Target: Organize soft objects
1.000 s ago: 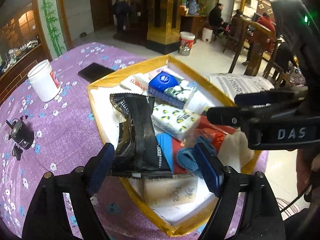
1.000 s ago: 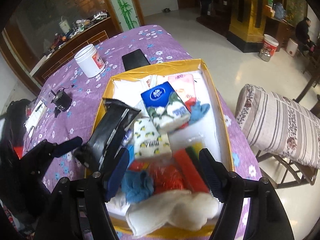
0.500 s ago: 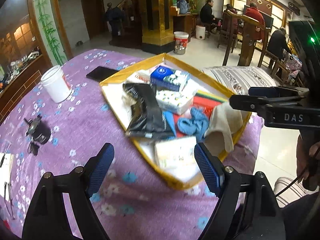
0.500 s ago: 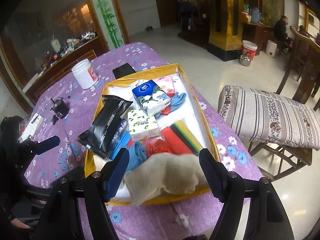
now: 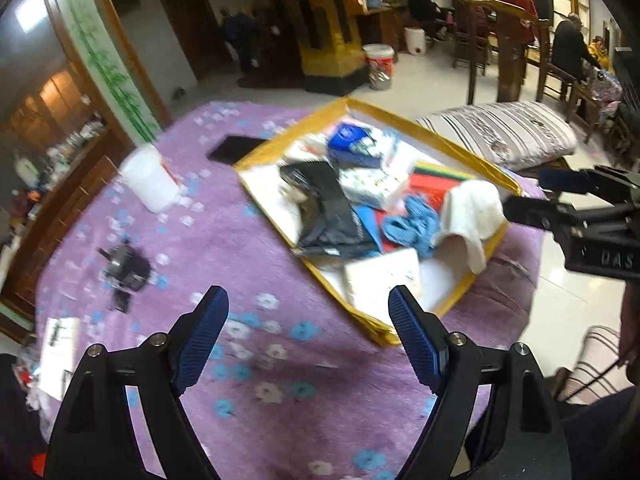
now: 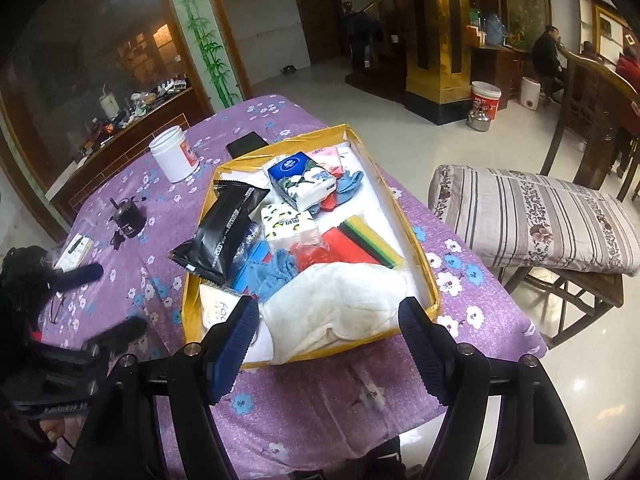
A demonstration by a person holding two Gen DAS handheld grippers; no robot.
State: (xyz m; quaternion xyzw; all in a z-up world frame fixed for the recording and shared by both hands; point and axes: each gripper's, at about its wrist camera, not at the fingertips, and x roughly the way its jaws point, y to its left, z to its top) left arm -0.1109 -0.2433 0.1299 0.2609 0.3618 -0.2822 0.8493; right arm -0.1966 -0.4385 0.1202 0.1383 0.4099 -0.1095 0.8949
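- Left gripper (image 5: 308, 332): jaws open and empty, near the yellow-edged box (image 5: 496, 174).
- Right gripper (image 6: 328, 340): jaws open and empty, just before the box's white towel (image 6: 340, 304).

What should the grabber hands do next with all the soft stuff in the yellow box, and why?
Probably lower the right gripper onto the white towel. Its jaws are open and empty, the towel lies nearest to it, and it droops over the yellow box rim while the packs sit inside. The left gripper is also open, over bare cloth.
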